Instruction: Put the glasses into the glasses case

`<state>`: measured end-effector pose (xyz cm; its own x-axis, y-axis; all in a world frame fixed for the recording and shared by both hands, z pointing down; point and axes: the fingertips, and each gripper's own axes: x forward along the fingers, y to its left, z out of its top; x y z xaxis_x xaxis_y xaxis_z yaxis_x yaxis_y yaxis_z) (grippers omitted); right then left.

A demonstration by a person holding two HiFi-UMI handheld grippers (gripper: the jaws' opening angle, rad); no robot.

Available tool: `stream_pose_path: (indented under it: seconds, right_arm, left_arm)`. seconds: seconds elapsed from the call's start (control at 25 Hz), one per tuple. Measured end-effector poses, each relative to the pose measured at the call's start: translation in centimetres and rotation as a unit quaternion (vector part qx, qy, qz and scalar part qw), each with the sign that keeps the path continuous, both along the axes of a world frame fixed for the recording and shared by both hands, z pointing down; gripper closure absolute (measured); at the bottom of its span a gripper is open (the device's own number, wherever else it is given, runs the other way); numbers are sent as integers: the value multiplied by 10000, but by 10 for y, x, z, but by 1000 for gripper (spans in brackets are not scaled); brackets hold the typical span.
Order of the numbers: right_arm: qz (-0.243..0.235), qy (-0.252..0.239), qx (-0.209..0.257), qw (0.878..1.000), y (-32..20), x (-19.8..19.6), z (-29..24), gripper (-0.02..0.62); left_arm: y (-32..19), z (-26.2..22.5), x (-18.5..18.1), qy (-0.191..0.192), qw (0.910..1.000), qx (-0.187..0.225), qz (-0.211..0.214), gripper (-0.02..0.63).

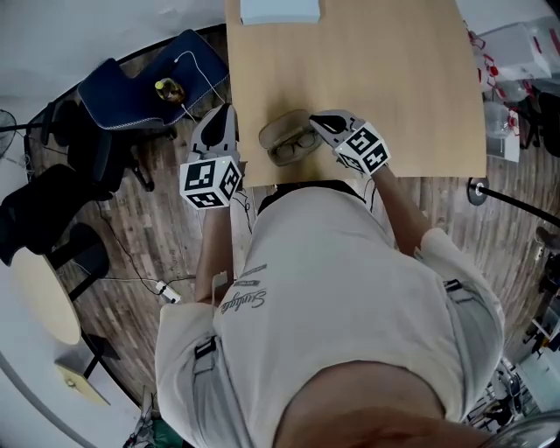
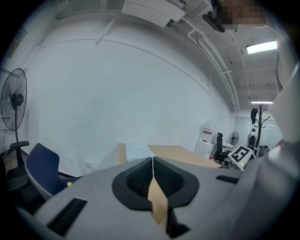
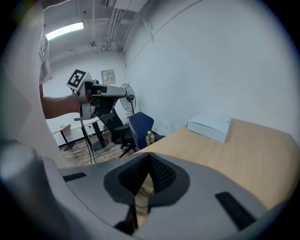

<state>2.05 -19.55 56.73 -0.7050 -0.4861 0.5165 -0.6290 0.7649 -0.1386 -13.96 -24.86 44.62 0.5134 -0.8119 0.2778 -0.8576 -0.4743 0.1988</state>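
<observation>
An olive glasses case [image 1: 282, 129] lies open near the front edge of the wooden table [image 1: 394, 87]. Dark-framed glasses [image 1: 299, 145] rest in its near half. My left gripper [image 1: 229, 111] hangs at the table's left edge, just left of the case, with its jaws shut [image 2: 153, 161] and nothing between them. On the case's right side, my right gripper [image 1: 317, 119] points at its far end, apart from it. Its jaws are shut too [image 3: 149, 157], and a bit of the table shows through the gap under the pads.
A white box [image 1: 280, 10] sits at the table's far edge. Left of the table stands a blue chair [image 1: 144, 92] with a bottle [image 1: 168, 88] on the seat. Bags and clutter [image 1: 516, 61] lie off the table's right side. A floor fan [image 2: 16, 101] stands farther left.
</observation>
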Motion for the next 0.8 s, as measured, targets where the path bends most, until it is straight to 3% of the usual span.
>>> stream_pose_path:
  seconds: [0.4,0.8]
  right_arm:
    - [549,-837,731,9923,-29,23,-97,600]
    - [728,-1027,1503,9806,-54,45,-166,600]
  left_arm:
    - [-13,-46,27,-132,9986,456,217,589]
    - [-34,-104,40,-94,9949,994,156,589]
